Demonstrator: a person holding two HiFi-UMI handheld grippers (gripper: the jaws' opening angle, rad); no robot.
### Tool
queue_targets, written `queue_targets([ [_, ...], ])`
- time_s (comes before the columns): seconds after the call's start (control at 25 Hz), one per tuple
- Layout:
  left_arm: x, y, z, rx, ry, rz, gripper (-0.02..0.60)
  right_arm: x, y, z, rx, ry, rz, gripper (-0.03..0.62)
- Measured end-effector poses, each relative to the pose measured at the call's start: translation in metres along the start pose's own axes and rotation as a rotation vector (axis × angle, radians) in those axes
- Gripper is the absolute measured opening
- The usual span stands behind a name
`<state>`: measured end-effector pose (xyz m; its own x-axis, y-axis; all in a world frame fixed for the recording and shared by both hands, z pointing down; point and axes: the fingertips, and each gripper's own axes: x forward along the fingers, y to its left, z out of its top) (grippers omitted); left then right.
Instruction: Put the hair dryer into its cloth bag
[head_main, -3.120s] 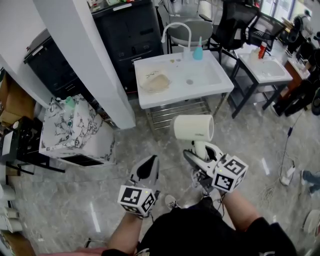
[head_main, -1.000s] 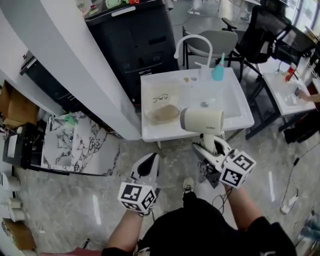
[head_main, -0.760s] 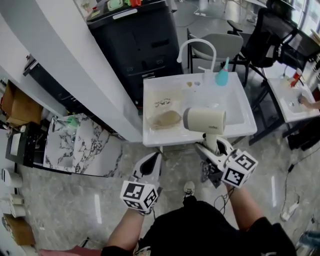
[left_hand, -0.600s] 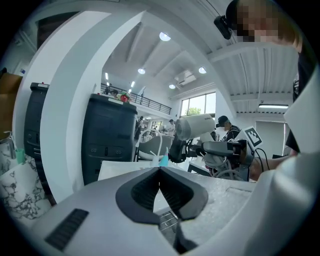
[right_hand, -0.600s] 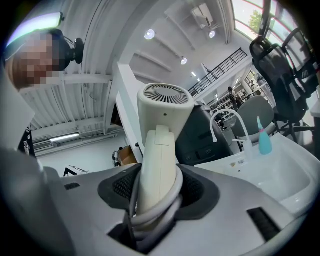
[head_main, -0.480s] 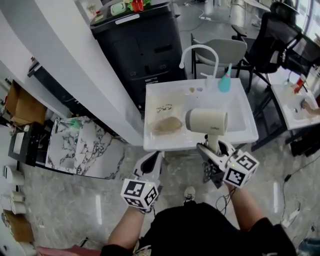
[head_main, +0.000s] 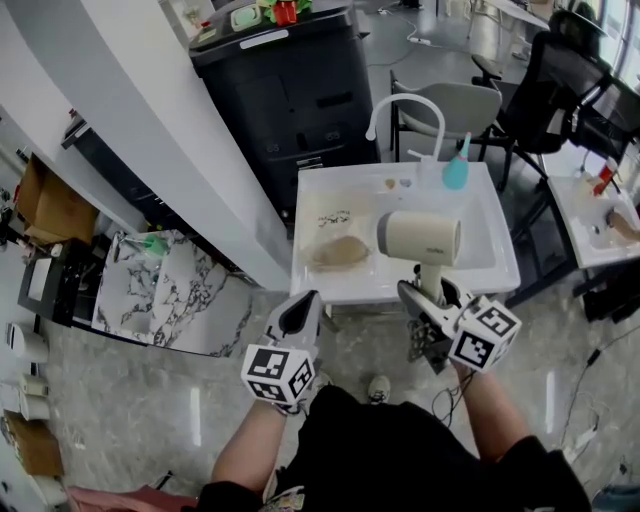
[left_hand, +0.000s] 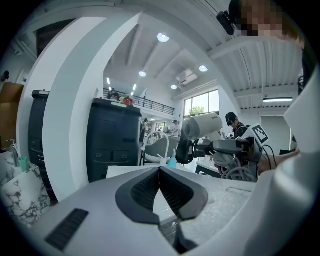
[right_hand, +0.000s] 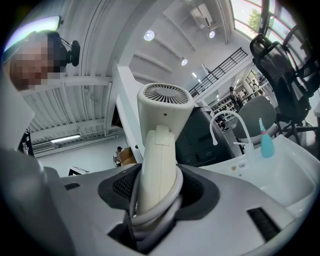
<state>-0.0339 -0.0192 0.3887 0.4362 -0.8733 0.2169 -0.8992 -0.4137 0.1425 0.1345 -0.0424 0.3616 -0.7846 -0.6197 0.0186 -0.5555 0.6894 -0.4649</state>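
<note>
My right gripper (head_main: 432, 292) is shut on the handle and coiled cord of a cream hair dryer (head_main: 420, 238), which stands upright with its barrel over the front of a white basin table (head_main: 312, 290). The right gripper view shows the hair dryer (right_hand: 162, 130) with its handle and cord pressed between the pads. A beige cloth bag (head_main: 340, 250) lies crumpled on the basin's left part, ahead of my left gripper (head_main: 303, 310). That gripper is shut and holds nothing. In the left gripper view, its jaws (left_hand: 159, 172) meet, with the hair dryer (left_hand: 202, 125) off to the right.
A curved white faucet (head_main: 405, 105) and a teal bottle (head_main: 456, 172) stand at the basin's back. A black cabinet (head_main: 290, 90) and a grey chair (head_main: 450, 105) are behind it. A white pillar (head_main: 160, 130) and a marble-patterned box (head_main: 170, 290) are to the left.
Both grippers have moved forward toward the white basin table. The hair dryer's barrel, earlier short of the table, now hangs over the basin's front.
</note>
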Motion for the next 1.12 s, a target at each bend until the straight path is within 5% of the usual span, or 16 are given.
queue_targets([
  [0.32,0.03,0.042,-0.018,-0.001,0.045,-0.019,0.003,0.021,-0.011,-0.004,-0.011,-0.005,-0.057,0.206],
  [1.12,0.146,0.128,-0.072,0.057,0.281,-0.202,0.021,0.105,-0.064,-0.016,0.102,0.003,-0.246,0.204],
])
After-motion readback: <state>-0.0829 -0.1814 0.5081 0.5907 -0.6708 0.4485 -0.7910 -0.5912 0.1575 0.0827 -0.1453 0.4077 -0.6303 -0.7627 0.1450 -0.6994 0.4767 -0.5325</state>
